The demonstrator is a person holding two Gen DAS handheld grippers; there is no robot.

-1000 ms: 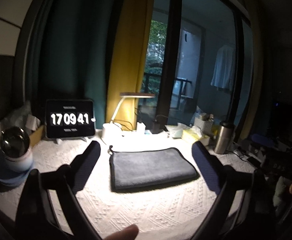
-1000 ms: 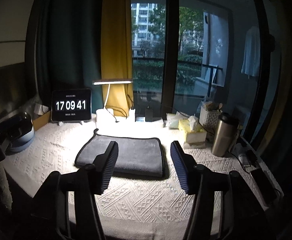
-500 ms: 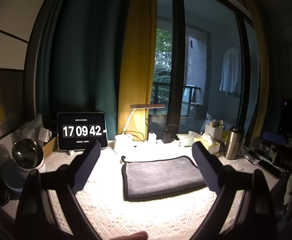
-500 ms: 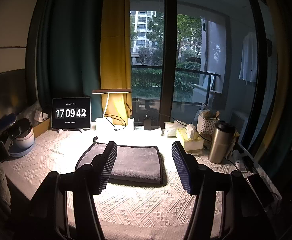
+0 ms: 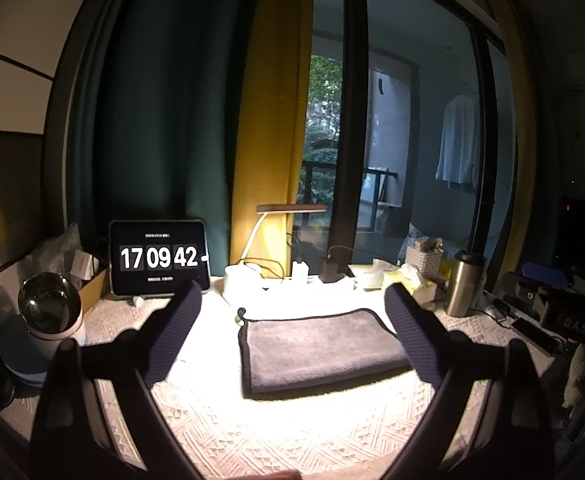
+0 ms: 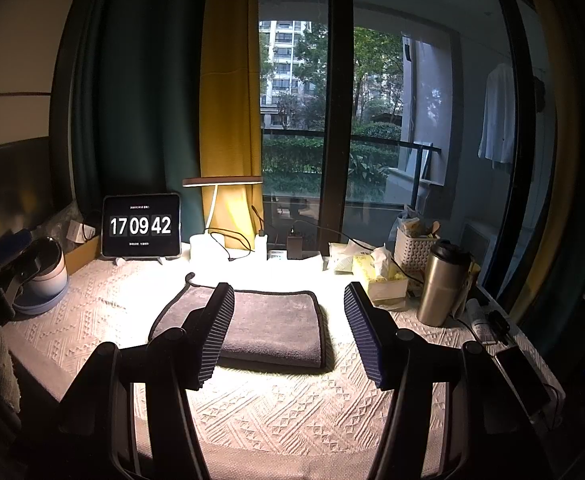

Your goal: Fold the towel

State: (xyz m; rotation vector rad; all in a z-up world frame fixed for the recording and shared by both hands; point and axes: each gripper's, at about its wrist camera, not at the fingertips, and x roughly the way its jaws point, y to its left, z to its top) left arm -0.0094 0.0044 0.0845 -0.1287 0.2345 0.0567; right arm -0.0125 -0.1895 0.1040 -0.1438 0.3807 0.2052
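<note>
A grey towel with dark trim (image 5: 320, 350) lies folded flat on the white patterned tablecloth (image 5: 260, 432), under the desk lamp's light. It also shows in the right wrist view (image 6: 272, 326). My left gripper (image 5: 292, 304) is open and empty, held above and in front of the towel. My right gripper (image 6: 288, 300) is open and empty too, held above the towel's near edge. Neither touches the towel. The right gripper's left finger (image 6: 216, 336) hides part of the towel.
A clock tablet (image 6: 141, 225) and desk lamp (image 6: 222, 181) stand at the back. A steel tumbler (image 6: 442, 284), tissue box (image 6: 378, 276) and white basket (image 6: 412, 248) stand right. A phone (image 6: 522, 380) lies at the right edge. A round white device (image 5: 50, 314) sits left.
Both grippers have risen and pulled back from the towel, so it sits lower and smaller in view. Both stayed open. The towel has not moved.
</note>
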